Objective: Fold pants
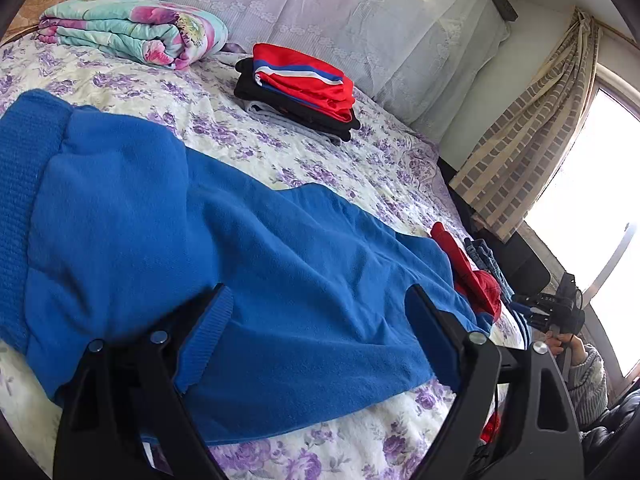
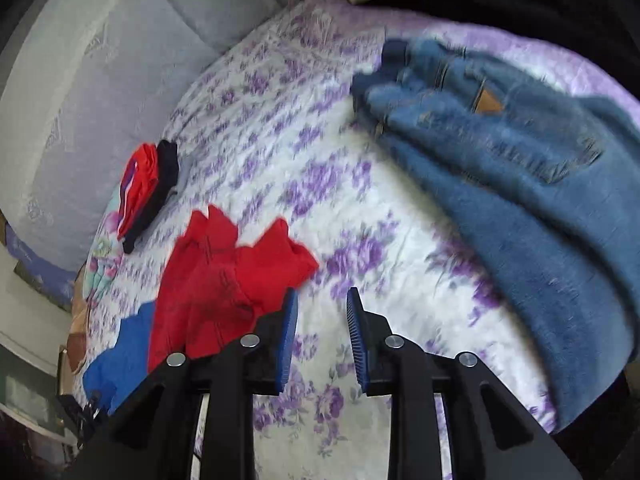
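Blue fleece pants [image 1: 208,232] lie spread across the floral bed, waistband at the left. My left gripper [image 1: 320,300] is open just above them, a ribbed cuff lying against its left finger. A corner of the blue pants also shows in the right wrist view [image 2: 120,364]. My right gripper [image 2: 322,320] is open and empty over the bare bedspread, between a red garment [image 2: 224,276] on its left and blue jeans [image 2: 532,184] on its right. In the left wrist view the right gripper [image 1: 556,312] shows at the far right edge.
A folded stack of red, black and grey clothes [image 1: 300,88] sits at the back of the bed [image 1: 320,152]. A rolled floral quilt [image 1: 132,28] lies far left. The headboard [image 1: 320,0] runs behind. A curtain [image 1: 528,120] and window are right.
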{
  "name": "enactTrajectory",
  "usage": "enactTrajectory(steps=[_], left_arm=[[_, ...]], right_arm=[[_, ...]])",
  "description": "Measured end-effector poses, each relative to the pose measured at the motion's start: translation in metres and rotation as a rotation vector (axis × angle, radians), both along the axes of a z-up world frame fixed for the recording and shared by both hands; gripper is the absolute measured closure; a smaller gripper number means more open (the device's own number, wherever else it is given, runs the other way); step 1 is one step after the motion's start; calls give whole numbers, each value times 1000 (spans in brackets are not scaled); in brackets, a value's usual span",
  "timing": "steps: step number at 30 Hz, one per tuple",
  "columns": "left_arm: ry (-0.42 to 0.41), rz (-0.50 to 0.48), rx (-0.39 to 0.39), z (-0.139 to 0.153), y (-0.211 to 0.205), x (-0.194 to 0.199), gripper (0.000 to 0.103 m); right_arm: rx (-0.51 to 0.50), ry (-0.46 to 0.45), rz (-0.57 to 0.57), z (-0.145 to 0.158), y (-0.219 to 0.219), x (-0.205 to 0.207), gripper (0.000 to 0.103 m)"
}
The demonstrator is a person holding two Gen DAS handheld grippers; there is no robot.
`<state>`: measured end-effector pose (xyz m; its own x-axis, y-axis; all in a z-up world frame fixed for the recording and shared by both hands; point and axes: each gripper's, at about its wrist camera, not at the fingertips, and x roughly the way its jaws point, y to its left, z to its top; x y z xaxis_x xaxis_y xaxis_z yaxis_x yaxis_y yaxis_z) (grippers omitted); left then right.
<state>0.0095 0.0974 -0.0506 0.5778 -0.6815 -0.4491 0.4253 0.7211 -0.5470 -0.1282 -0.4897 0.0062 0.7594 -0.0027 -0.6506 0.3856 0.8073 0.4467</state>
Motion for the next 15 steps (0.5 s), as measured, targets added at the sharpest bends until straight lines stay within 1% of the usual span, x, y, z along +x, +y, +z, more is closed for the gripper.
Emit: enactTrajectory(steps=[2, 5, 6, 7, 8, 9, 10, 13, 15], left_arm=[[-1, 0, 0, 0, 0, 0, 17], [-3, 3, 2, 0, -1, 0, 17], [-3, 4, 3, 0, -1, -1, 17], [-3, 5, 5, 0, -1, -1, 17], [-4, 5, 6, 0, -1, -1, 17], [-5, 4, 6, 0, -1, -1, 17], [-6, 4, 5, 0, -1, -1, 17], [-11, -5, -6, 0, 0, -1, 16], [-19, -18, -18, 1, 1, -2, 14]], right_arm=[[-108, -5, 106, 16, 30, 20, 77], [-242, 7, 271, 26, 92, 63, 77], [-285, 14, 309, 27, 111, 79, 68], [-317, 17, 337, 29, 128, 92, 55], [-341, 19, 359, 29, 143, 105, 50], [-358, 22, 370, 28, 154, 118, 44], [-370, 33, 376, 26, 162, 134, 41], [-384, 124, 378, 14, 173, 167, 39], [-352, 182, 367, 1, 167, 181, 39]])
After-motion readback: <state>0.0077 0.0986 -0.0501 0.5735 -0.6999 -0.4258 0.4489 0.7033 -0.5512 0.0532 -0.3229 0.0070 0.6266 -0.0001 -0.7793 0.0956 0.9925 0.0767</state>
